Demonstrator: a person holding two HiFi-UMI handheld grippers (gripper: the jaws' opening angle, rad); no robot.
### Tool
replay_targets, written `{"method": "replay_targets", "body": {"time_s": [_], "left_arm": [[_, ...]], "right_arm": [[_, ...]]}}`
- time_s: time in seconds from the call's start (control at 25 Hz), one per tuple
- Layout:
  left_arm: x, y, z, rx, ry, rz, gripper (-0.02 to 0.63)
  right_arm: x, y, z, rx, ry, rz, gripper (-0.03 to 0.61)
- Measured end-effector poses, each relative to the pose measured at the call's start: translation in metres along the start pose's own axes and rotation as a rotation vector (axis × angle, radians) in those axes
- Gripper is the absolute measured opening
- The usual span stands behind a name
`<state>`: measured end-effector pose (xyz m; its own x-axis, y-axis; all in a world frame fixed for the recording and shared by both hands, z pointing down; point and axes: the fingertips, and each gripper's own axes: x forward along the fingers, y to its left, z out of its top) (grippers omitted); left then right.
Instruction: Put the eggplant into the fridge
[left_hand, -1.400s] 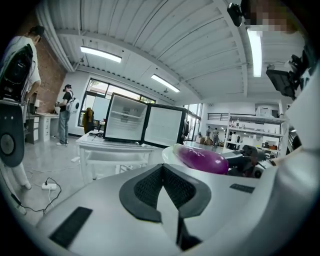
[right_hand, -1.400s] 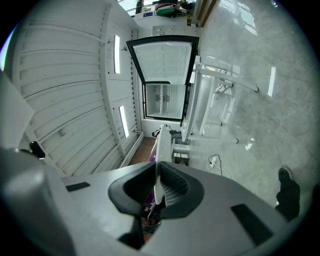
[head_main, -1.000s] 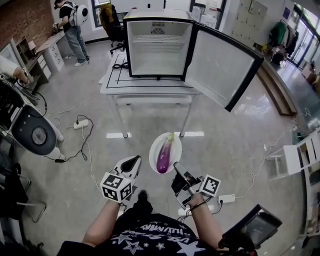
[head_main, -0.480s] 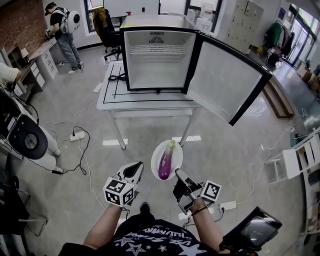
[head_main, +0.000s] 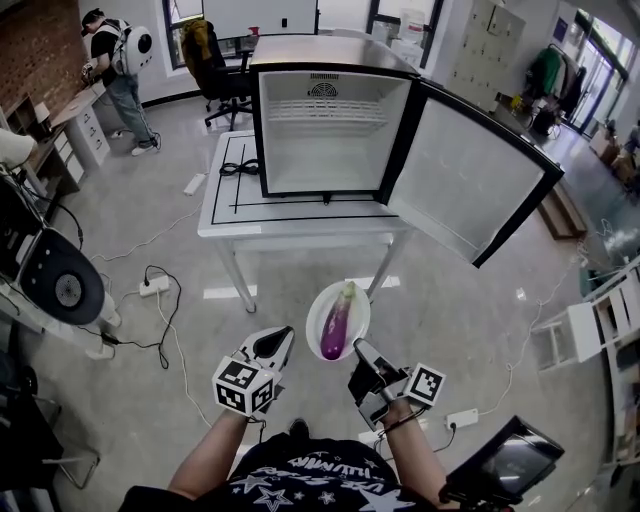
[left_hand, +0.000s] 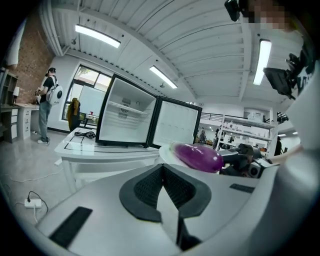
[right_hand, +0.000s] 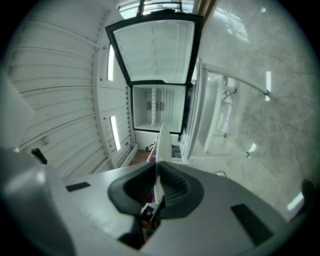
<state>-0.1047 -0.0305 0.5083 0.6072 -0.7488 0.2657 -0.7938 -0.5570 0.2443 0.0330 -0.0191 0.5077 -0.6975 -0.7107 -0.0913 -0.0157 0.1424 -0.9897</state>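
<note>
1. Far across the shiny floor (head_main: 470, 300), a white counter (head_main: 300, 215) carries the mini fridge (head_main: 320, 150), its door (head_main: 465, 175) swung open to the right.
2. Left tongs (head_main: 274, 343): pressed together, holding nothing.
3. Eggplant (head_main: 337, 322) lies on a white plate (head_main: 313, 318), near the person and well short of the fridge.
4. Right tongs (head_main: 358, 350): clamped on the plate's rim; the carrying and loading are not yet done.

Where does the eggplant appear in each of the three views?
Head view: the eggplant lies low centre on a white plate.
Left gripper view: the eggplant is right of centre, above the shut jaws.
Right gripper view: only a purple sliver of it, beside the plate clamped edge-on between the jaws.
Shared landmark: the open fridge, in all three.
</note>
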Motion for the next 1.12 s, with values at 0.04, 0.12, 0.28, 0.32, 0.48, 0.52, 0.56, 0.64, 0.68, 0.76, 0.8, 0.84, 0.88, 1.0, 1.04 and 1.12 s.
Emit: {"method": "replay_targets", "body": {"time_s": [0.04, 0.12, 0.28, 0.32, 0.48, 0.52, 0.56, 0.64, 0.68, 0.76, 0.8, 0.84, 0.88, 1.0, 1.04, 1.12], "left_arm": [[0.001, 0.005, 0.002, 0.005, -0.003, -0.003, 0.009], [0.003, 0.015, 0.006, 0.006, -0.014, 0.000, 0.009], [0.004, 0.030, 0.011, -0.011, -0.023, 0.004, 0.009], [0.004, 0.032, 0.011, -0.013, -0.023, 0.003, 0.009], [0.009, 0.045, 0.013, -0.024, -0.022, 0.009, 0.009], [0.011, 0.048, 0.013, -0.027, -0.019, 0.014, 0.009], [0.013, 0.051, 0.013, -0.029, -0.016, 0.018, 0.009], [0.018, 0.058, 0.015, -0.030, -0.011, 0.028, 0.009], [0.021, 0.062, 0.016, -0.032, -0.011, 0.035, 0.009], [0.029, 0.073, 0.019, -0.039, -0.015, 0.053, 0.009], [0.034, 0.078, 0.020, -0.042, -0.016, 0.063, 0.009], [0.040, 0.083, 0.021, -0.045, -0.018, 0.070, 0.009], [0.046, 0.088, 0.023, -0.048, -0.019, 0.076, 0.009], [0.066, 0.101, 0.034, -0.054, -0.022, 0.086, 0.009], [0.073, 0.106, 0.038, -0.054, -0.022, 0.088, 0.009], [0.087, 0.114, 0.045, -0.050, -0.019, 0.092, 0.009]], "right_arm": [[0.005, 0.000, -0.001, -0.001, -0.001, 0.002, 0.023], [0.014, -0.001, -0.003, -0.003, -0.003, 0.004, 0.023], [0.026, -0.002, -0.005, -0.006, 0.004, -0.001, 0.023], [0.027, -0.002, -0.004, -0.008, 0.006, -0.004, 0.023], [0.041, -0.006, -0.001, -0.002, 0.015, -0.010, 0.023], [0.045, -0.006, 0.001, 0.000, 0.018, -0.009, 0.023], [0.049, -0.007, 0.003, 0.002, 0.021, -0.008, 0.023], [0.059, -0.009, 0.010, 0.007, 0.028, -0.004, 0.023], [0.065, -0.010, 0.014, 0.006, 0.035, -0.001, 0.023], [0.079, -0.013, 0.023, -0.002, 0.060, 0.009, 0.023], [0.087, -0.013, 0.027, -0.005, 0.074, 0.017, 0.023], [0.094, -0.014, 0.031, -0.008, 0.085, 0.025, 0.023], [0.101, -0.014, 0.037, -0.009, 0.093, 0.031, 0.023], [0.123, -0.017, 0.056, -0.008, 0.107, 0.037, 0.023], [0.130, -0.018, 0.062, -0.007, 0.112, 0.037, 0.023], [0.143, -0.019, 0.075, -0.005, 0.122, 0.039, 0.023]]}}
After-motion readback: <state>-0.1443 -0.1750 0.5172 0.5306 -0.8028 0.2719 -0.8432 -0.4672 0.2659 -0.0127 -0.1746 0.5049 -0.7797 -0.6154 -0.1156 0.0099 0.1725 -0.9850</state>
